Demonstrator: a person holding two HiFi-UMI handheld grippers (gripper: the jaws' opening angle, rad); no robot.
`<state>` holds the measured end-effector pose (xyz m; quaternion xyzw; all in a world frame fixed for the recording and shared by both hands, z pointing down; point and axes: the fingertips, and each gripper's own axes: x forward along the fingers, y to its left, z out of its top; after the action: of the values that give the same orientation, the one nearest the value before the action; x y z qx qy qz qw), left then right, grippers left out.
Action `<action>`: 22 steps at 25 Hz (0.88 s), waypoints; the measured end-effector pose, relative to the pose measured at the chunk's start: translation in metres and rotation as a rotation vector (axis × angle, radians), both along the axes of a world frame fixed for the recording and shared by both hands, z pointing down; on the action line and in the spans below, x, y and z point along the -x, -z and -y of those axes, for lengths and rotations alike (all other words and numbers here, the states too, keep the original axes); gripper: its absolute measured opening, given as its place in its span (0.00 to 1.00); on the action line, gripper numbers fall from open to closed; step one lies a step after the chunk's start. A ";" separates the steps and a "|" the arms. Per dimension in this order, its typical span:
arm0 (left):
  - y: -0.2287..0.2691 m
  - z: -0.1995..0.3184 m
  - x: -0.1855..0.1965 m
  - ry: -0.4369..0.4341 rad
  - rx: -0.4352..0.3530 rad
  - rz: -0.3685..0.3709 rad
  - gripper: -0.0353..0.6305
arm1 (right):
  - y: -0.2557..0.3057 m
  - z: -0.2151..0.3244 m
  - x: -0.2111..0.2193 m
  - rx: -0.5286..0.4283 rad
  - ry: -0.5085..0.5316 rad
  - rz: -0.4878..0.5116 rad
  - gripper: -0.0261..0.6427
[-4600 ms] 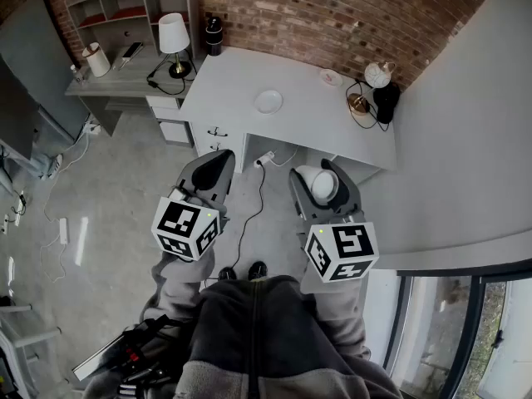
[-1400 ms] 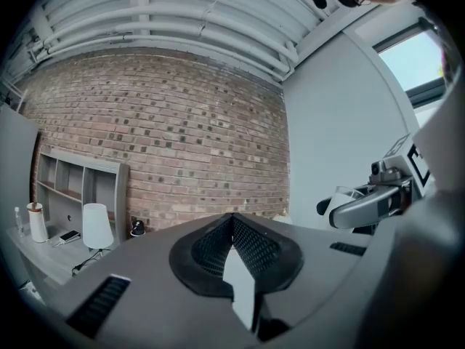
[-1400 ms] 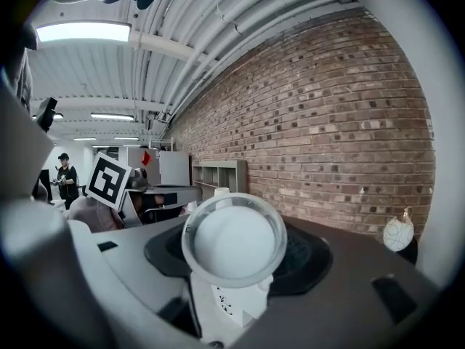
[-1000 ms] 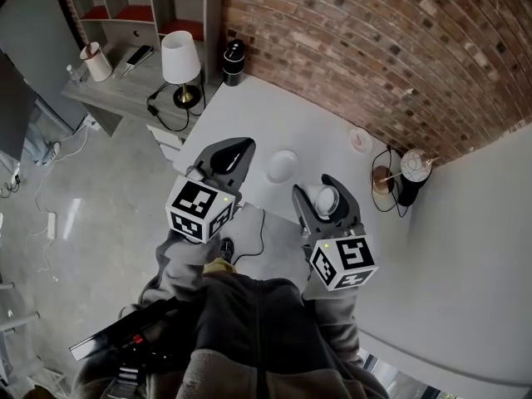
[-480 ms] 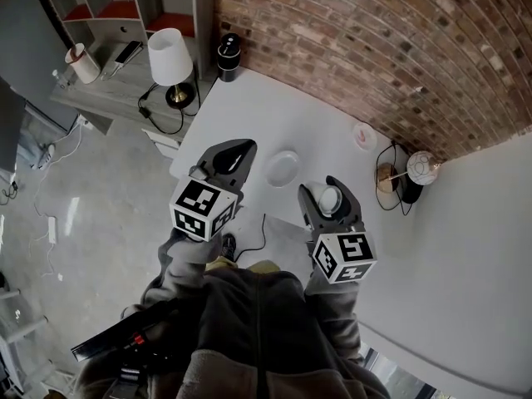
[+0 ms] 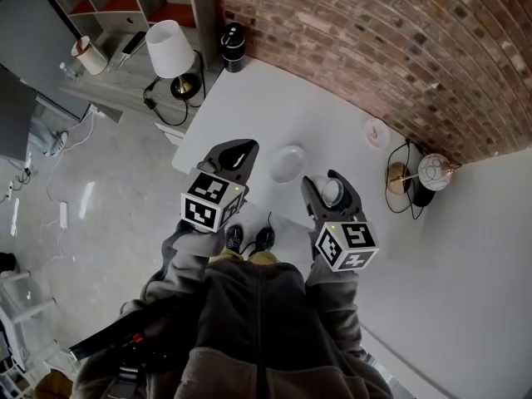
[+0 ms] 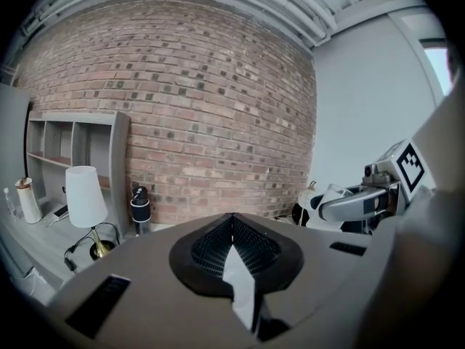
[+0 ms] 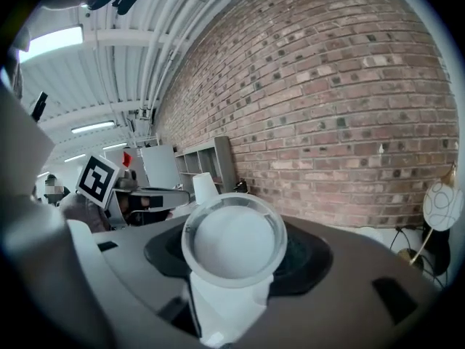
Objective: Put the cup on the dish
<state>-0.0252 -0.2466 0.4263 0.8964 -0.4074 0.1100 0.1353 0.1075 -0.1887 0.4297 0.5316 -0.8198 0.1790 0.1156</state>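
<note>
A white cup (image 6: 330, 191) sits between the jaws of my right gripper (image 6: 331, 185), which is shut on it; in the right gripper view the cup (image 8: 234, 240) fills the middle, its mouth towards the camera. The white dish (image 6: 287, 164) lies on the white table (image 6: 274, 106), just ahead and left of the cup. My left gripper (image 6: 238, 150) hangs over the table's near edge, left of the dish, jaws shut with nothing between them. The same shut jaws fill the lower left gripper view (image 7: 234, 240).
A small pink-rimmed saucer (image 6: 376, 132) and a brass lamp with a round globe (image 6: 432, 171) stand at the table's right end by the brick wall. A black bottle (image 6: 233, 35) stands at the far left corner. A white-shaded lamp (image 6: 166, 50) sits on the lower grey desk.
Both grippers have come forward from over the floor to the table's near edge. In the last second the right gripper with the cup has closed in on the dish.
</note>
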 end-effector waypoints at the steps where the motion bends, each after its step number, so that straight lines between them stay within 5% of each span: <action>1: -0.005 0.002 0.000 0.010 0.016 0.012 0.06 | -0.004 0.004 -0.003 0.005 -0.001 0.005 0.42; 22: -0.173 -0.003 -0.010 0.016 0.313 0.139 0.06 | -0.152 0.047 0.010 0.070 0.146 -0.145 0.42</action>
<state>-0.0154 -0.2435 0.5994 0.8514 -0.4007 0.2328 0.2456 0.0970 -0.2357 0.5818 0.4775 -0.8391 0.1597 0.2061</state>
